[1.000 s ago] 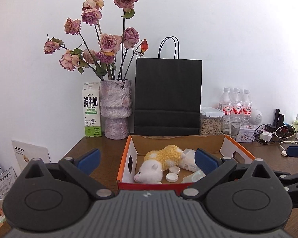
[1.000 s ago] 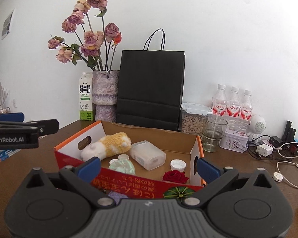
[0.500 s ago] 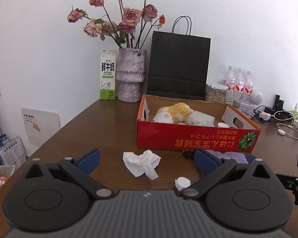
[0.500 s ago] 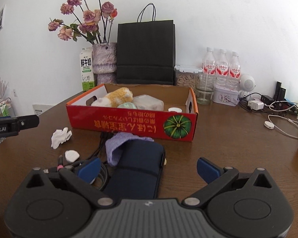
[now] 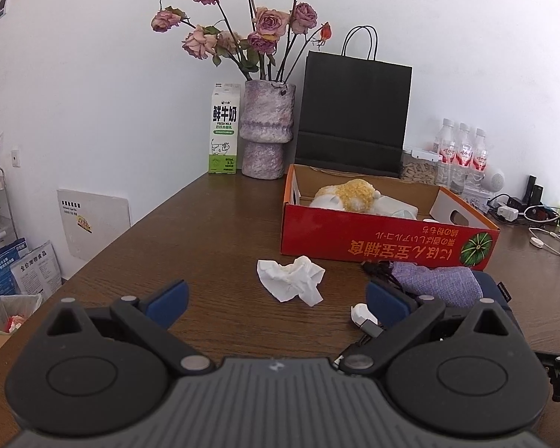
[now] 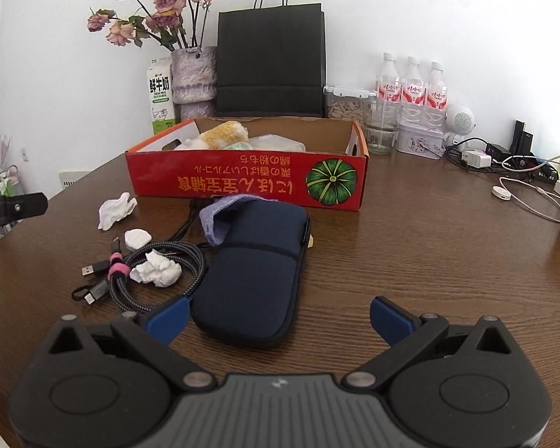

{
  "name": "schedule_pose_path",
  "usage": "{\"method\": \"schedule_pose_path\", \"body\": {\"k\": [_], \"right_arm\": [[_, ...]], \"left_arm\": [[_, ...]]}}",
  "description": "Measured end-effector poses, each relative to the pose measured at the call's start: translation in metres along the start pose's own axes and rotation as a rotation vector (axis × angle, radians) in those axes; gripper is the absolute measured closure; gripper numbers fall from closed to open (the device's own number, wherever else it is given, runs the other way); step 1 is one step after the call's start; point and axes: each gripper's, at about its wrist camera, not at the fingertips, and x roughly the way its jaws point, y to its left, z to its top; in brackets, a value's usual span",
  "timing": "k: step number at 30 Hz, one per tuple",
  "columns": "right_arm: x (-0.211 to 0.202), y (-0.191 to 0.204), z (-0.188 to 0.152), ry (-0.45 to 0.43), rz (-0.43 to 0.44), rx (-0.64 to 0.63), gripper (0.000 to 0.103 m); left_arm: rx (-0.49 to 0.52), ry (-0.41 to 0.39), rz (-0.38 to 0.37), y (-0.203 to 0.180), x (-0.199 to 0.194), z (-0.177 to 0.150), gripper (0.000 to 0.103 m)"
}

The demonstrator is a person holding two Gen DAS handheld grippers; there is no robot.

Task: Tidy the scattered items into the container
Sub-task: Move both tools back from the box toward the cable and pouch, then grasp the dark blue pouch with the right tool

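We hold the right gripper (image 6: 278,317) wide open and empty — the navy pouch (image 6: 255,272) lies at twelve o'clock, its long axis running toward the red box (image 6: 242,183). Our left gripper (image 5: 276,300), equally open and empty, faces the crumpled tissue (image 5: 291,280) at twelve — the nearer hand for it.

A dark wood-grain counter (image 6: 429,246) carries everything. Near its middle sits a red cardboard box (image 6: 250,183). Touching the box's front wall lies a navy pouch (image 6: 254,272), a lilac cloth (image 6: 220,216) draped over its far end. Left of the pouch rest a coiled braided cable (image 6: 156,276), a wad of tissue (image 6: 158,270) on the coil, a small white cap (image 6: 138,238) and a crumpled tissue (image 5: 291,278). Along the wall stand a milk carton (image 5: 224,130), a vase (image 5: 267,128), a black paper bag (image 6: 270,63), water bottles (image 6: 410,89) and chargers (image 6: 478,158).
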Motion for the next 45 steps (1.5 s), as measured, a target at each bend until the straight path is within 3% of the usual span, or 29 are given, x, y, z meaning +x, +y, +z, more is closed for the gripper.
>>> {"method": "schedule_pose_path", "body": {"k": [14, 20, 35, 45], "right_arm": [[0.053, 0.020, 0.029, 0.048, -0.047, -0.019, 0.002], [0.077, 0.028, 0.039, 0.080, -0.043, -0.029, 0.014], [0.072, 0.017, 0.043, 0.079, 0.027, -0.048, 0.042], [0.043, -0.003, 0.045, -0.007, 0.061, 0.005, 0.043]], "left_arm": [[-0.041, 0.039, 0.043, 0.021, 0.011, -0.005, 0.000], [-0.025, 0.060, 0.019, 0.018, 0.023, -0.004, 0.000], [-0.024, 0.088, 0.009, 0.010, 0.030, -0.005, 0.000], [0.011, 0.085, 0.002, -0.007, 0.022, -0.001, 0.000]]}}
